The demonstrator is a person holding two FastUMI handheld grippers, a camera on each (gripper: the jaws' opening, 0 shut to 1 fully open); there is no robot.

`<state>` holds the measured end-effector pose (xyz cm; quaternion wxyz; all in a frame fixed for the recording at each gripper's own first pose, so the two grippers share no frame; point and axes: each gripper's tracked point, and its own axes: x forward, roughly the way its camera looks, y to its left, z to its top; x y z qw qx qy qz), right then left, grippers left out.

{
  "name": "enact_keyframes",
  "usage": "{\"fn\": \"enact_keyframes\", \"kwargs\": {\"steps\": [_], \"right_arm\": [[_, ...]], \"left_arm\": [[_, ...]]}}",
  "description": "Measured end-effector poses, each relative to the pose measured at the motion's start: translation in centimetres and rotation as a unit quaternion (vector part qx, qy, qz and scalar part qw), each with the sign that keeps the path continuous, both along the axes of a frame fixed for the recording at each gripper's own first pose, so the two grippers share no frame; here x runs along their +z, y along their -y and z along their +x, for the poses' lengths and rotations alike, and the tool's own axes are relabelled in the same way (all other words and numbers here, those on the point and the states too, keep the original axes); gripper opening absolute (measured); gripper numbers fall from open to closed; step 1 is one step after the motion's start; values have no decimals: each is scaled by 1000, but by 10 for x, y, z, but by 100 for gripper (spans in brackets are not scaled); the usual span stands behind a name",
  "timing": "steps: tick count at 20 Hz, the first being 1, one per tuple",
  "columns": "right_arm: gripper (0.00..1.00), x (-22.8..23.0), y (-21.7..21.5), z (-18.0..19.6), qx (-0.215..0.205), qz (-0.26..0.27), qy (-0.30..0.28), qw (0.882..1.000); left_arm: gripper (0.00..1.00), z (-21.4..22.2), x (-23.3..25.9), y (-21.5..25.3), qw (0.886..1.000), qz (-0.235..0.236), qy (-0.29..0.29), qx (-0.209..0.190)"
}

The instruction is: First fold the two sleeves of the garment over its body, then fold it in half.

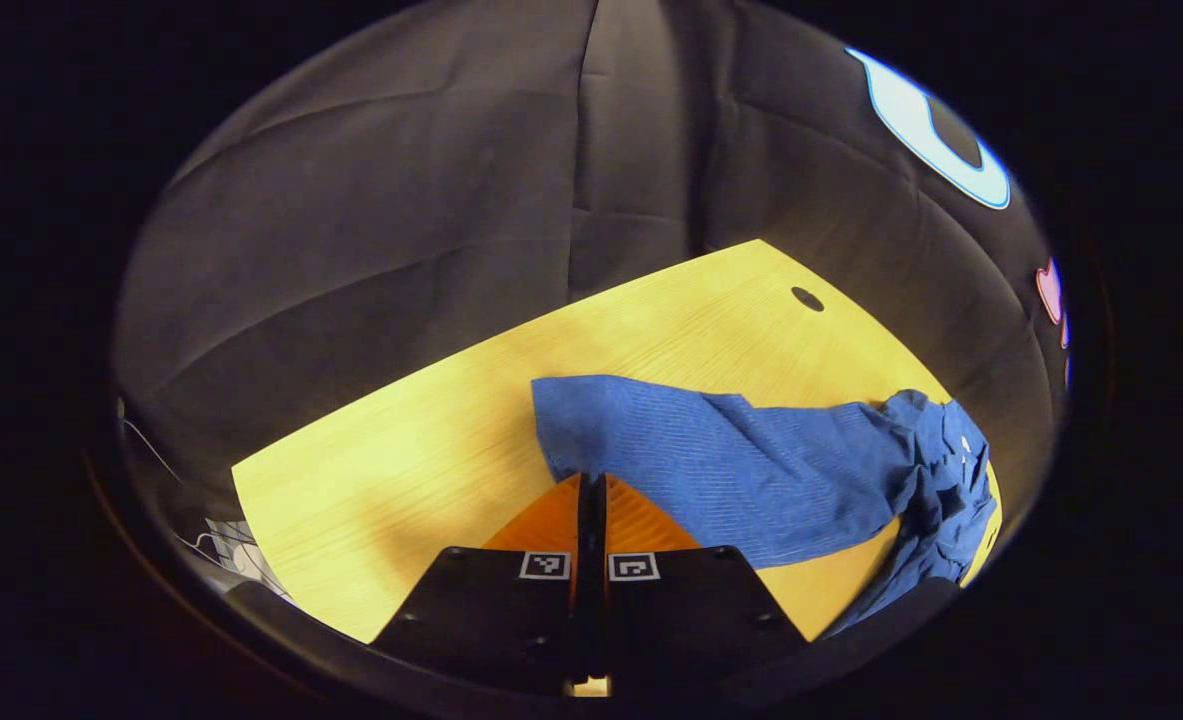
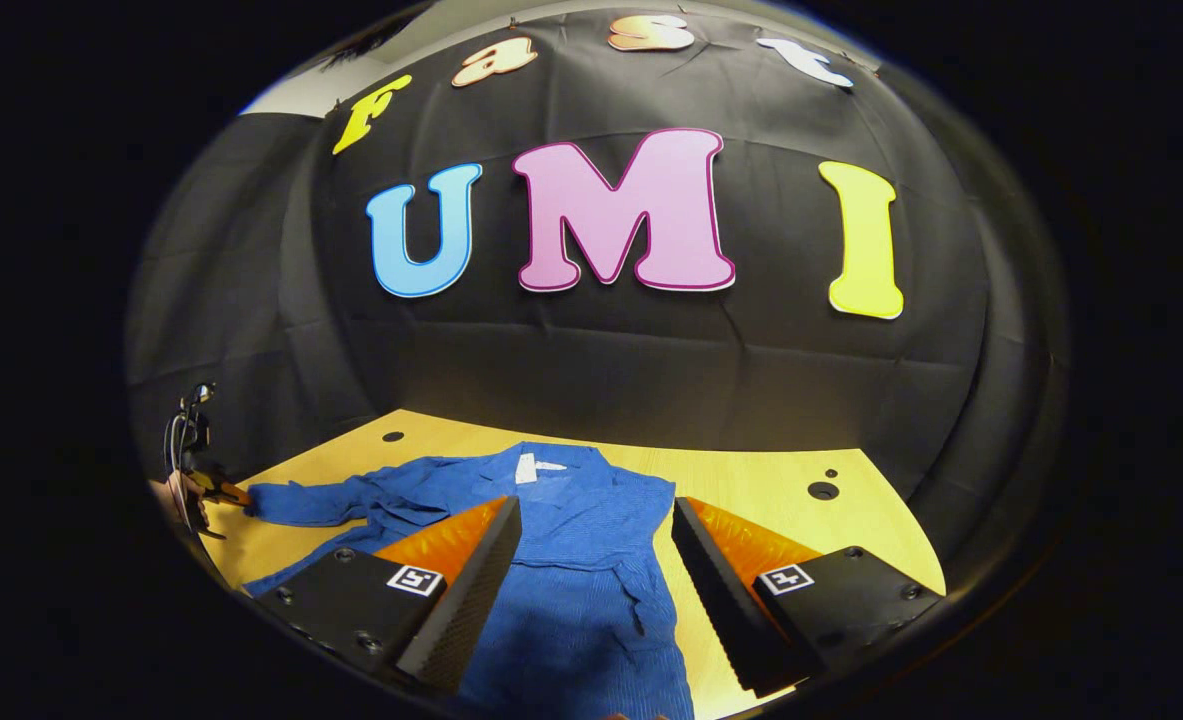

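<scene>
In the left gripper view the left gripper [image 1: 591, 490] sits at the bottom centre, its two fingers pressed together on the cuff end of a blue sleeve [image 1: 711, 460]. The sleeve runs from the fingertips across to the right of the frame, where the rest of the garment [image 1: 941, 470] bunches up on the wooden table [image 1: 421, 450].

In the right gripper view the right gripper [image 2: 591, 530] hangs at the bottom centre with its fingers spread wide apart — nothing between them but the blue cloth lying flat below. The garment spreads over the table, collar toward the far wall [image 2: 651, 370], one sleeve stretched to the left edge of the frame — where the other gripper holds its end.
</scene>
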<state>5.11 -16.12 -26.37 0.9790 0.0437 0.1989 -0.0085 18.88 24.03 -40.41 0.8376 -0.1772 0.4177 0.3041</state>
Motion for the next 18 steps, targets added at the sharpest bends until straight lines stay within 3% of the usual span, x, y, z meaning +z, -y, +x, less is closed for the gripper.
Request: {"fn": "enact_keyframes", "kwargs": {"steps": [4,7,9,13,18], "right_arm": [[98,-7,14,-4,-12,-5,-8,1000],[98,-12,28,-10,-31,-4,-13,999],[98,-17,40,-18,-46,-5,-18,999],[98,-27,72,-42,-82,-6,-38,996],[98,-35,110,-78,-136,-6,-59,989]], "left_arm": [[0,45,52,57,996,-1,76,-48],[0,93,94,133,983,-34,143,-109],[0,125,118,193,969,-60,182,-157],[0,176,156,332,930,-119,232,-261],[0,189,138,480,887,-188,218,-360]]}}
